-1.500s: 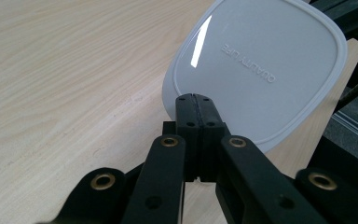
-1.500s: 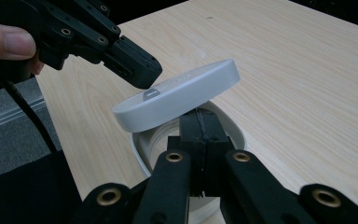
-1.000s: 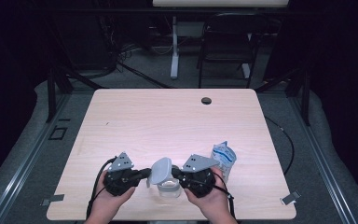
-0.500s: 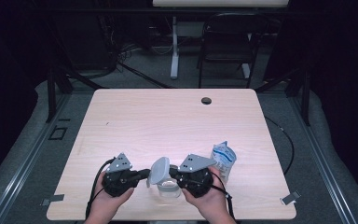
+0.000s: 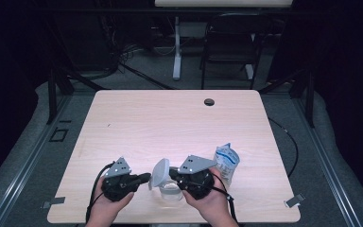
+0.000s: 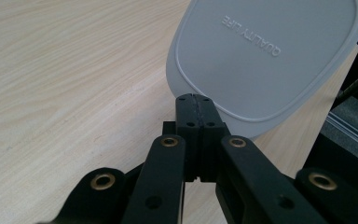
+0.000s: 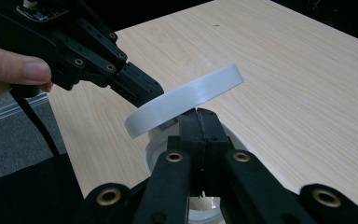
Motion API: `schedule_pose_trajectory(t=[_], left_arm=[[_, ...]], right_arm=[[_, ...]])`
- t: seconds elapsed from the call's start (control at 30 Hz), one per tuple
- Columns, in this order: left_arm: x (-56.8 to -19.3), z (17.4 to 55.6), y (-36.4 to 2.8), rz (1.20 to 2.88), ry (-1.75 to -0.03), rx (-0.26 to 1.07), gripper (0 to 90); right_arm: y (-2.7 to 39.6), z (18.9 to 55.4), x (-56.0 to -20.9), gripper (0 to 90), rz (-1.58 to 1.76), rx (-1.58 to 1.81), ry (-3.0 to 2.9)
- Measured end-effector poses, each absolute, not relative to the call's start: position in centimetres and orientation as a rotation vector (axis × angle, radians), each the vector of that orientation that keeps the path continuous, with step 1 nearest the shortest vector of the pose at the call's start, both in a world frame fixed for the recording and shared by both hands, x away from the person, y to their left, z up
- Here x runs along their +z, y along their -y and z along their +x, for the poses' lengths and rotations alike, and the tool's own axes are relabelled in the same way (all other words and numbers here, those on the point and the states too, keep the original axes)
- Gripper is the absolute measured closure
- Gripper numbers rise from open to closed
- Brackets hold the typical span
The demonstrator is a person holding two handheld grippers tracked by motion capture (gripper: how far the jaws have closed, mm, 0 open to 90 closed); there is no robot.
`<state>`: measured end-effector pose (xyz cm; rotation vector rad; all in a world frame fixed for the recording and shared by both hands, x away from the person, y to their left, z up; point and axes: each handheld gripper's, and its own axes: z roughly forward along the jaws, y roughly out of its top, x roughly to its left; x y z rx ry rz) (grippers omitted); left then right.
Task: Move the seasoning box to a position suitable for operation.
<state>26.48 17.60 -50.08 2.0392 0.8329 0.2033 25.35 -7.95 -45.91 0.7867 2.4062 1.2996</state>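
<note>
The place looks like a lab or recording studio rather than a home. A bare wooden table (image 5: pixel 170 127) with a cable hole (image 5: pixel 209 101) stands on grey carpet (image 5: pixel 28 156), inside a dark metal frame (image 5: pixel 52 94). Black surroundings close it in. Loose cables (image 5: pixel 123 52) lie on the floor behind, near a black chair (image 5: pixel 229 47) and the white leg (image 5: pixel 176 47) of another desk.

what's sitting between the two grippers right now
In the high view, the grey lid, tilted and pinched at its edge by the left gripper, stands between it and the right gripper, above the clear container.
</note>
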Motion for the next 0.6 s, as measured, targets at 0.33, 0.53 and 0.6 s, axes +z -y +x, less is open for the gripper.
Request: schedule_pose_trajectory(t=[0.33, 0.53, 0.6], left_arm=[[-50.2, 26.4, -18.3, 2.043, -0.839, 0.201, 90.0], [-50.4, 26.2, -18.7, 2.040, -0.851, 0.199, 90.0], [-50.5, 26.2, -18.8, 2.043, -0.855, 0.203, 90.0]], right_arm=[[7.1, 25.4, -45.5, 90.0, 0.763, 1.304, -2.407], [6.6, 25.4, -45.4, 90.0, 0.747, 1.311, -2.412], [6.4, 25.3, -45.2, 90.0, 0.739, 1.314, -2.415]])
